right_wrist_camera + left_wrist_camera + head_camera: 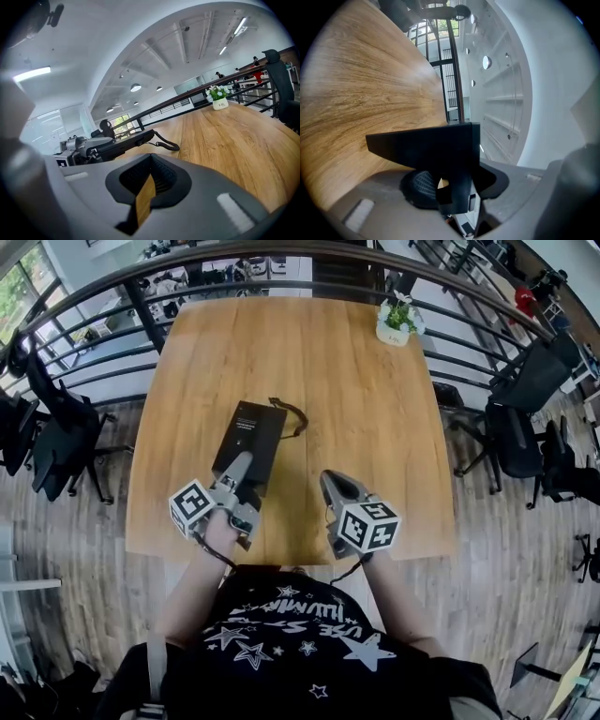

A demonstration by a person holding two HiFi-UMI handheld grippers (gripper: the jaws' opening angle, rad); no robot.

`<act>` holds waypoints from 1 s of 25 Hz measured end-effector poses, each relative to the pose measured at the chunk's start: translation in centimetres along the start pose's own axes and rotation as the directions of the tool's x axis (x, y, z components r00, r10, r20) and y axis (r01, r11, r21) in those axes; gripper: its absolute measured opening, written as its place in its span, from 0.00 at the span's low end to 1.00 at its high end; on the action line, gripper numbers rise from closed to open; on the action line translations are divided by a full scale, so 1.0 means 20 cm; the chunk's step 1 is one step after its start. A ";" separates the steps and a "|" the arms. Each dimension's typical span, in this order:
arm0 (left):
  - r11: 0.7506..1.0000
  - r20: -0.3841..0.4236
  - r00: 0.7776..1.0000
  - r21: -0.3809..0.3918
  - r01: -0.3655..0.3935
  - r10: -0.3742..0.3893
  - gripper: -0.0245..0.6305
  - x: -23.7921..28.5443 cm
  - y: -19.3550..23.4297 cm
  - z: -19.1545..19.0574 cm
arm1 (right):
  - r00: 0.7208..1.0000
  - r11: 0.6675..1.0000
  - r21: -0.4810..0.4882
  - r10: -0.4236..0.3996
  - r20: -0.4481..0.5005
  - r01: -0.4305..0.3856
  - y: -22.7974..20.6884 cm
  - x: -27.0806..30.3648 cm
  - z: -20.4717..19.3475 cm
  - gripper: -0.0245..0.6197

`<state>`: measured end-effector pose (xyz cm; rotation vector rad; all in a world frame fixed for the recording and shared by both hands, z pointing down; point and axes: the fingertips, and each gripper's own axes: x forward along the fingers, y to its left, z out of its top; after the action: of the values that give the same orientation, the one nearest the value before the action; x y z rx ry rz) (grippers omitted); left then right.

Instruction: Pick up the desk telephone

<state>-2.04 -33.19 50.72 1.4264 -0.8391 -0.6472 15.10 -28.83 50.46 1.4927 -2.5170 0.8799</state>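
Left jaws: my left gripper is clamped on the near short edge of the desk telephone, and its flat black slab fills the gap between my grey jaws.
Right jaws: my right gripper is closed and empty, with only a thin slit of wood grain showing through the ribbed black lining.
Desk telephone: slim, matte black and rectangular. It sits over the near-left part of the table, its long axis runs away from me, and it is just left of my right gripper.
Far end: I cannot tell whether it touches the wood.
Cord: black and coiled, looping off the telephone's far right corner.
Table: squarish with rounded corners, in warm streaked wood.
Potted plant: green leaves in a small white pot at the far right corner, well apart from the telephone.
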 end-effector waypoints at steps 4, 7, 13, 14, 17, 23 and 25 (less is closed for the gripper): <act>1.000 0.007 1.000 0.011 0.012 -0.012 0.32 -0.13 0.00 -0.11 | 1.000 1.000 -0.008 0.027 -0.011 -0.028 0.02 -0.11 -0.08 0.04; 0.999 0.023 1.000 0.031 0.003 -0.004 0.32 -0.24 0.02 -0.18 | 0.998 0.999 -0.014 0.051 -0.027 -0.051 0.04 -0.17 -0.15 0.04; 0.999 0.067 0.998 0.032 0.007 -0.009 0.32 -0.44 0.05 -0.30 | 0.995 0.996 -0.001 0.086 -0.059 -0.087 0.08 -0.29 -0.28 0.04; 0.999 0.074 0.997 0.034 0.010 -0.013 0.32 -0.48 0.06 -0.31 | 0.993 0.996 0.002 0.093 -0.066 -0.093 0.08 -0.30 -0.31 0.04; 0.999 0.090 0.996 0.039 0.014 -0.017 0.32 -0.58 0.06 -0.35 | 0.990 0.994 0.008 0.113 -0.086 -0.113 0.12 -0.33 -0.38 0.04; 0.999 0.102 0.994 0.046 0.019 -0.024 0.32 -0.72 0.07 -0.34 | 0.987 0.990 0.013 0.141 -0.080 -0.141 0.22 -0.32 -0.42 0.04; 0.999 0.104 0.994 0.045 0.021 -0.025 0.32 -0.74 0.08 -0.33 | 0.987 0.990 0.012 0.142 -0.078 -0.142 0.24 -0.32 -0.42 0.04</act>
<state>-5.35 -17.17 50.90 1.4535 -0.9245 -0.7298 12.77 -17.75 53.18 1.2660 -2.5909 0.9468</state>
